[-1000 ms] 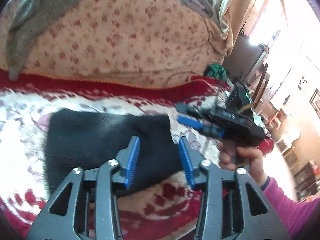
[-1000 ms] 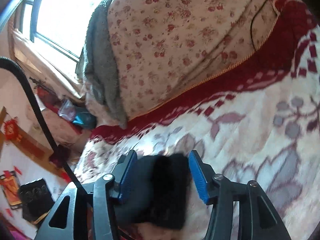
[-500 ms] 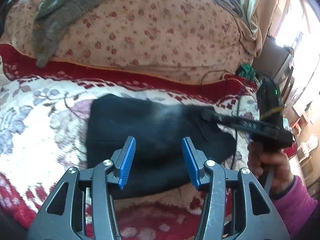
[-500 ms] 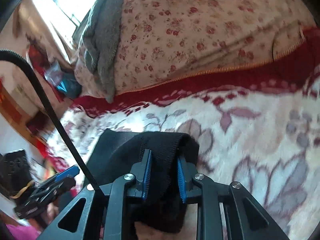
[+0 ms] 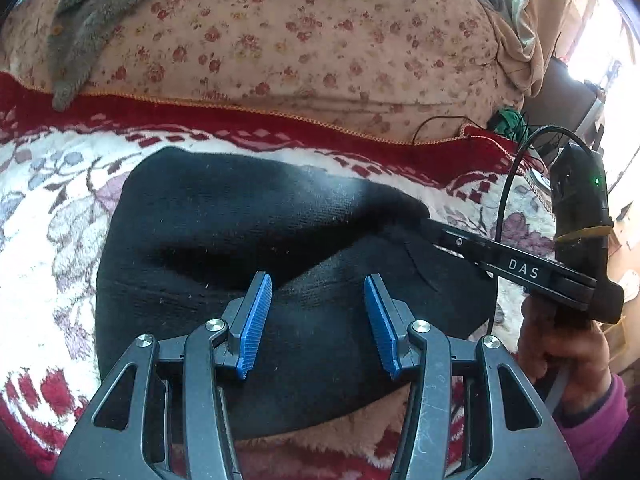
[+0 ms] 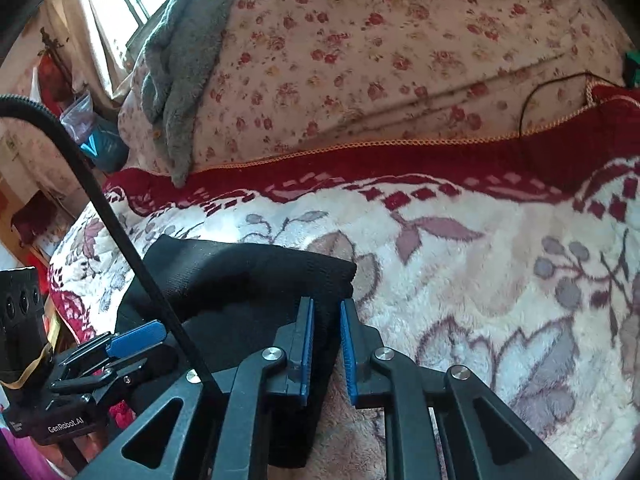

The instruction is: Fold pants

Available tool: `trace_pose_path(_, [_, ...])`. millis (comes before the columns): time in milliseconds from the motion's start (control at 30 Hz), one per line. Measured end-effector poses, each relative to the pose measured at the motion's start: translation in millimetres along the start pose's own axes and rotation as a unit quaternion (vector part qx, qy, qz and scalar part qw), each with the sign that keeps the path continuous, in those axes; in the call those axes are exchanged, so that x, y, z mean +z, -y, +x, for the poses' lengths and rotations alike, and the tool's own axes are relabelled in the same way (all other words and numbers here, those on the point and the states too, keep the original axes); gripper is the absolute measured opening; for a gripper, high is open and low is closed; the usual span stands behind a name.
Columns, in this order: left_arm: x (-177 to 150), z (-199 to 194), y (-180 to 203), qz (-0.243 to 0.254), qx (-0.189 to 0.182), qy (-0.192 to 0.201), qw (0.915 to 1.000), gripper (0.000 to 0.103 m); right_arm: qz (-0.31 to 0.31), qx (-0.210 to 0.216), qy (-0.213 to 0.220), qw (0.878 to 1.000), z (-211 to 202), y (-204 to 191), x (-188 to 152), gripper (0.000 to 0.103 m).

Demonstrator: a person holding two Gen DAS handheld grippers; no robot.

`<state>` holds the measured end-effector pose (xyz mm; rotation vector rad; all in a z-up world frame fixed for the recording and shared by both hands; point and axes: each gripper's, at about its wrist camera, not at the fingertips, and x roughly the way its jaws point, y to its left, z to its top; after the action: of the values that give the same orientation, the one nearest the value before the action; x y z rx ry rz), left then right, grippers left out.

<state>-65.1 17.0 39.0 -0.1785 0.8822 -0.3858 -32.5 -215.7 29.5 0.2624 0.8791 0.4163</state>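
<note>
The black pants (image 5: 248, 240) lie folded in a thick bundle on the floral blanket (image 5: 44, 216). My left gripper (image 5: 318, 320) is open and empty, just above the bundle's near edge. My right gripper (image 6: 326, 344) is shut on the right edge of the pants (image 6: 248, 292), holding a raised fold of cloth. In the left wrist view the right gripper (image 5: 424, 224) reaches in from the right and pinches that edge. In the right wrist view the left gripper (image 6: 120, 348) shows at the lower left, beside the pants.
A big flowered quilt roll (image 5: 304, 40) lies behind the blanket, with a grey towel (image 5: 92, 12) draped on its left end. A black cable (image 6: 120, 232) crosses the right wrist view. Furniture and a bright window (image 5: 600, 64) stand at the right.
My right gripper closed on the pants' edge and drew the fold over. My left gripper moved nearer the bundle and stayed open.
</note>
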Motion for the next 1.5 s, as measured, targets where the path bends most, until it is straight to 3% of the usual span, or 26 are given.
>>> trace_pose_path(233, [4,-2,2,-0.003,0.008,-0.006,0.9999,0.047,0.044,0.032,0.028,0.998,-17,3,1,0.018])
trace_pose_path(400, [6,-11,1,-0.007,0.017,-0.001,0.9998,0.047,0.001,0.046,0.053,0.998,-44,-24,1,0.039])
trace_pose_path(900, [6,-58,-20,-0.021,0.064,0.043,0.9968,0.047,-0.02,0.085,0.051,0.995,-59,-71,-8,0.044])
trace_pose_path(1133, [1,-65,-39,-0.049,0.069,0.042,0.9955,0.047,-0.028,0.072,0.039,0.996,-56,-76,-17,0.046])
trace_pose_path(1333, [-5,-71,-57,-0.07,0.078,0.042,0.9936,0.047,-0.034,0.022,0.029,0.999,-51,-70,-26,0.049])
trace_pose_path(1500, [-6,-67,-67,-0.083,0.081,0.032,0.9927,0.047,0.014,0.014,0.016,1.0,-46,-45,-28,0.049])
